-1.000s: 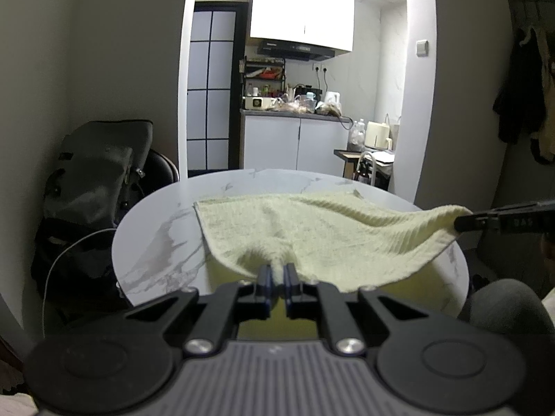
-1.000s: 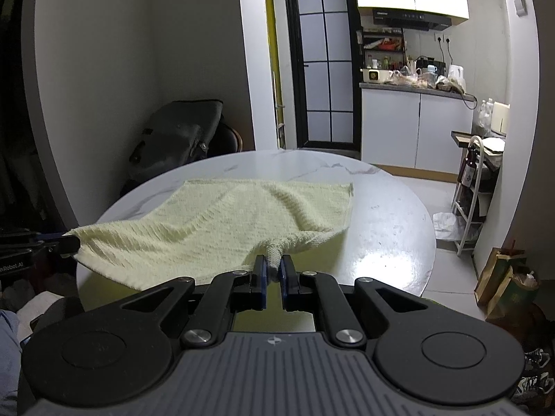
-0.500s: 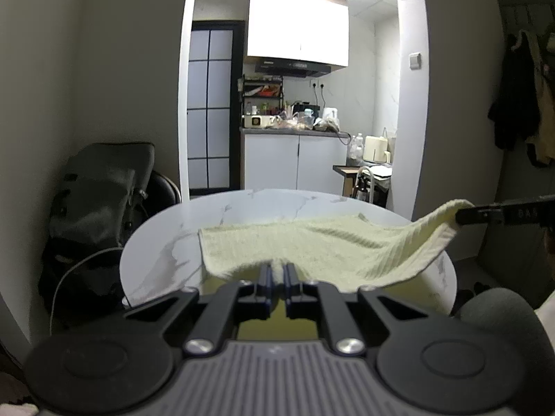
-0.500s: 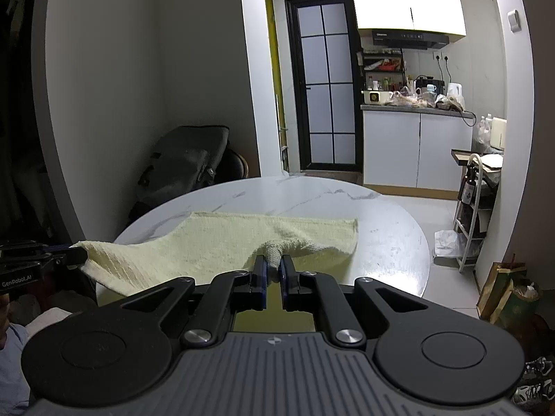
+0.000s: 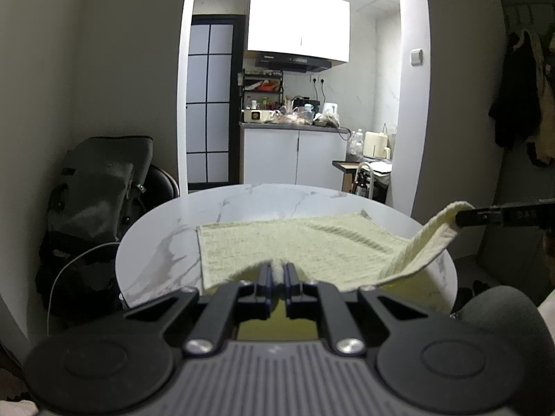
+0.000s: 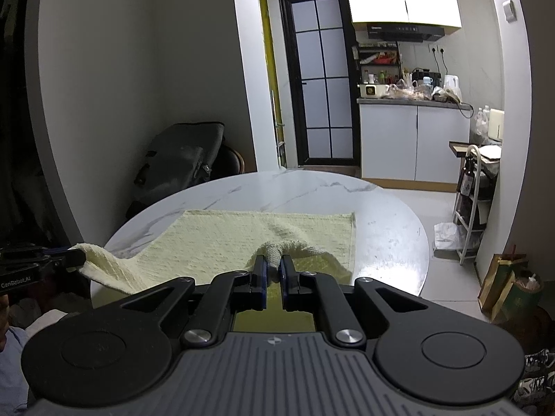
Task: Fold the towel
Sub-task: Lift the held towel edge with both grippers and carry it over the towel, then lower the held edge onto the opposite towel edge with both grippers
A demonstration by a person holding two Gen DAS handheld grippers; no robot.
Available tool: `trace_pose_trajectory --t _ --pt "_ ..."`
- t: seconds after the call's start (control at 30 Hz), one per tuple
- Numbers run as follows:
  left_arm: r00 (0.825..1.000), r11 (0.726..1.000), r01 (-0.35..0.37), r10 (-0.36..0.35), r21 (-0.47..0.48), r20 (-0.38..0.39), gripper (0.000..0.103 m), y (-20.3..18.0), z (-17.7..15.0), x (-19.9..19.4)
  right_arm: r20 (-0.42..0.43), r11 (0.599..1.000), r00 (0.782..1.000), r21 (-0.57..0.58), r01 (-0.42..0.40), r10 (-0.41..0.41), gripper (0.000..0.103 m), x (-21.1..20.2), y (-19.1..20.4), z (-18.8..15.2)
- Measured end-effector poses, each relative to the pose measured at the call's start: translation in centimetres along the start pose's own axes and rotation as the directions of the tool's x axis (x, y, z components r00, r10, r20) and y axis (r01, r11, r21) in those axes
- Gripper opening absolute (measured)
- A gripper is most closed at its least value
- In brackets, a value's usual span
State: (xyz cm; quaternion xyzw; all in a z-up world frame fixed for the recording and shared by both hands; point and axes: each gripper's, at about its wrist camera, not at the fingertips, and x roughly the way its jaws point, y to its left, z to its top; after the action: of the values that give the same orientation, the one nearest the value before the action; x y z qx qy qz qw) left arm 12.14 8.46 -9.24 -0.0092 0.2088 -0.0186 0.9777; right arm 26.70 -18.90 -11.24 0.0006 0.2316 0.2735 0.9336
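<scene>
Left gripper (image 5: 276, 269) and right gripper (image 6: 273, 266) each pinch a near corner of the pale yellow terry towel (image 5: 295, 246), jaws clamped tight, corners lifted off the near edge. Far half lies flat on the round white marble table (image 6: 381, 215); bare tabletop beyond. Kitchen cabinets (image 6: 412, 145) behind.

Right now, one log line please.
towel: far half on table | left gripper: pinching near corner | right gripper: pinching near corner
</scene>
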Motion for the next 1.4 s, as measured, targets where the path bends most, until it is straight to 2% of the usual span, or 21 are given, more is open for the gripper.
trace_pose_trajectory --t 0.27,0.47,0.67,1.4 --pt "1.0 1.0 0.0 0.0 -0.004 -0.002 0.008 0.8 0.8 1.1 0.003 1.0 1.0 0.009 0.005 -0.005 0.008 0.7 -0.1 0.6" --pt "1.0 1.0 0.0 0.0 0.0 0.025 0.008 1.2 2.1 1.5 0.041 1.0 0.999 0.01 0.003 -0.003 0.008 0.9 -0.2 2.1" --pt "0.999 0.999 0.003 -0.001 -0.045 0.045 0.005 1.8 3.1 2.3 0.068 1.0 0.998 0.008 0.003 -0.003 0.008 1.4 -0.1 3.0" --pt "0.995 0.998 0.005 0.001 -0.061 0.096 0.005 2.5 5.5 5.1 0.097 0.999 0.995 0.031 0.017 -0.02 0.008 3.5 -0.6 5.5"
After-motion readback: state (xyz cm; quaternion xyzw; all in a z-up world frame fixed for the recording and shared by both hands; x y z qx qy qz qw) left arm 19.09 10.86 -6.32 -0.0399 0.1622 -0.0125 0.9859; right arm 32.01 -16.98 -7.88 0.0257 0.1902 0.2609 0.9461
